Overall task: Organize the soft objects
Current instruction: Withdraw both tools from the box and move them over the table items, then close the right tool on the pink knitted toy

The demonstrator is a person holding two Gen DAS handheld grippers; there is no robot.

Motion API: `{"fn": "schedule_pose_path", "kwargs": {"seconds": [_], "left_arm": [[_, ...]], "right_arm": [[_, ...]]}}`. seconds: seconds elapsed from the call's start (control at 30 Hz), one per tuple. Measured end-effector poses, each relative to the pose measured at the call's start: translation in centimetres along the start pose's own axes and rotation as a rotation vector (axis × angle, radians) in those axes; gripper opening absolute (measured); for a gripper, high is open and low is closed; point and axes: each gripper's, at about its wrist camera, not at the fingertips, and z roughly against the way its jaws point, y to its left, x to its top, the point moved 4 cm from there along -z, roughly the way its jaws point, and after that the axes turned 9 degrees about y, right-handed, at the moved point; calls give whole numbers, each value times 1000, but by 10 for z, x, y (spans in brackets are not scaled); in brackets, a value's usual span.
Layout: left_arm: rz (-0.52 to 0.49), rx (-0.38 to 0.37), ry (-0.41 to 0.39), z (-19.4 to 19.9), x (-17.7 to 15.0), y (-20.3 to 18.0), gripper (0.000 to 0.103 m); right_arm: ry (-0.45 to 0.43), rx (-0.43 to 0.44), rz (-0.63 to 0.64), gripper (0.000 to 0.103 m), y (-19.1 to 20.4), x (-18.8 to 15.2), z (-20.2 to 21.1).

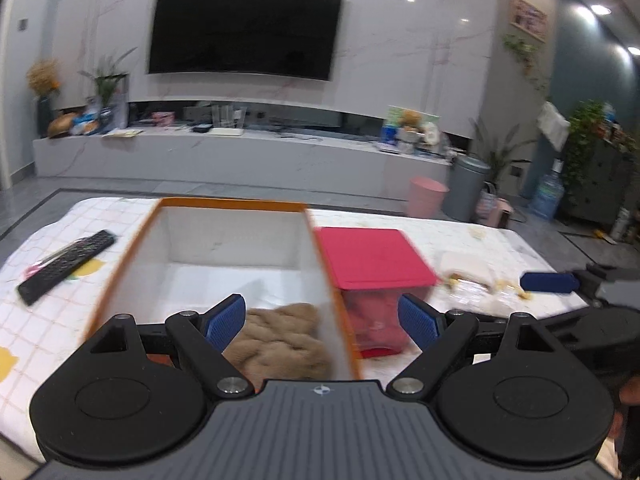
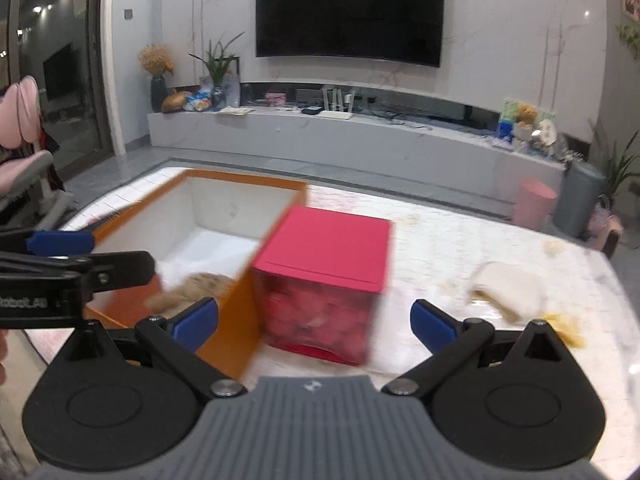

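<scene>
Right now both of your grippers hang empty above the table with their jaws spread wide. Between the blue pads of your left gripper [image 1: 322, 320], just ahead of the tips, lies the tan fluffy knitted cloth [image 1: 280, 340], bunched on the floor of the open orange cardboard box with white lining [image 1: 124, 264], at its near end. The cloth's long axis seems to run roughly across the jaws, but it is crumpled, so no clear heading can be read from it.

Ahead of your right gripper [image 2: 314, 322], between its pads, stands the red-lidded clear plastic cube container [image 2: 328, 280] with something red and soft inside, touching or just beside the orange box's right wall; blur hides which.

Beyond your right gripper's right pad, a cream-white folded soft bundle [image 2: 508, 288] lies on the white checked tablecloth [image 2: 440, 240], yellowish scraps beside it. Its long axis appears to run left to right across your view.

My reading: one soft item is boxed and the cream bundle is likely next. That calls for swinging your right gripper rightward past the red cube, lowering over the bundle's middle, and closing across its short side.

Far to the left of your left pad, a black remote control [image 1: 66, 266] lies slantwise.
</scene>
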Motion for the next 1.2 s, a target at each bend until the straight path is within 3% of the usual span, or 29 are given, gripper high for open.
{"fn": "schedule_pose_path", "kwargs": {"seconds": [0.23, 0.43, 0.6, 0.77, 0.93, 1.13, 1.2], "left_arm": [[-30, -47, -8, -10, -13, -37, 101], [-54, -26, 43, -35, -26, -63, 101], [-94, 28, 22, -52, -41, -83, 101], [-135, -82, 55, -62, -57, -97, 101], [-184, -102, 47, -70, -70, -104, 101], [-157, -138, 107, -82, -82, -100, 101], [-152, -142, 124, -83, -86, -99, 101]], "right_arm": [[-8, -47, -84, 100, -53, -18, 15], [28, -143, -79, 100, -91, -36, 9], [71, -165, -165, 100, -127, -55, -3], [108, -199, -238, 100, -158, -73, -16], [137, -202, -295, 100, -168, -87, -31], [187, -222, -251, 100, -160, -99, -53], [197, -225, -241, 95, -158, -100, -57]]}}
